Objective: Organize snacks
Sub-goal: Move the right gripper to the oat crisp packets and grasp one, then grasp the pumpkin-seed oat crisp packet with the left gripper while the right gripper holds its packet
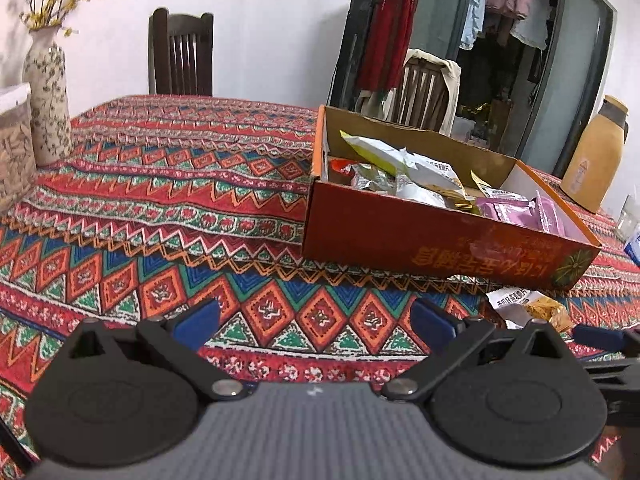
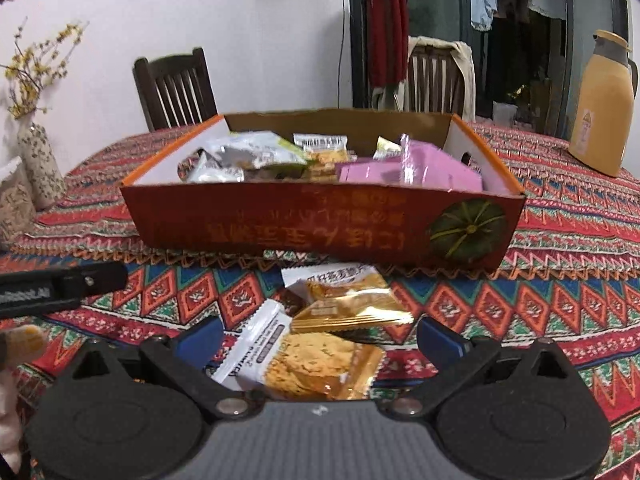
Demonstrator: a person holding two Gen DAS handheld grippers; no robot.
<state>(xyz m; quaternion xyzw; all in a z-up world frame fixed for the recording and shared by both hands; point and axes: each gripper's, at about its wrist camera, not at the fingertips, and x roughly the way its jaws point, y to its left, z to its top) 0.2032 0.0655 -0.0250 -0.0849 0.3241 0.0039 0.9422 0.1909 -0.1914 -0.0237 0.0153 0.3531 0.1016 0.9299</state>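
The jaws of the right gripper (image 2: 318, 340) stand wide open and hold nothing. Between them, low on the table near its front edge, lies the gold biscuit packet (image 2: 320, 368), with its white sealed end toward the left finger. Just behind it lie two more loose packets: a flat gold packet (image 2: 352, 314) and a white and orange packet (image 2: 340, 280), which reaches almost to the front wall of the orange cardboard box (image 2: 320, 228). The three overlap a little, so the nearest one partly rests on its neighbours.

The jaws of the left gripper (image 1: 316, 322) are also open and empty. Under them is only the patterned tablecloth (image 1: 160, 208). The box stands ahead and to the right of this gripper, and one loose packet shows at the right, near the box's front wall.

I judge that these packets are light and soft, made of smooth foil that can slip between the pads. The biscuits inside are probably fragile, so a hard squeeze in the middle may break them. The flat crimped seal at the end or the side edge looks like the safer place to pinch. Because a packet lies flat on the cloth, the fingers must come down low on both sides of it.

The box already holds several snacks, among them a pink packet (image 2: 408, 168) at its right side and silver and green packets (image 2: 256, 152) at its left.
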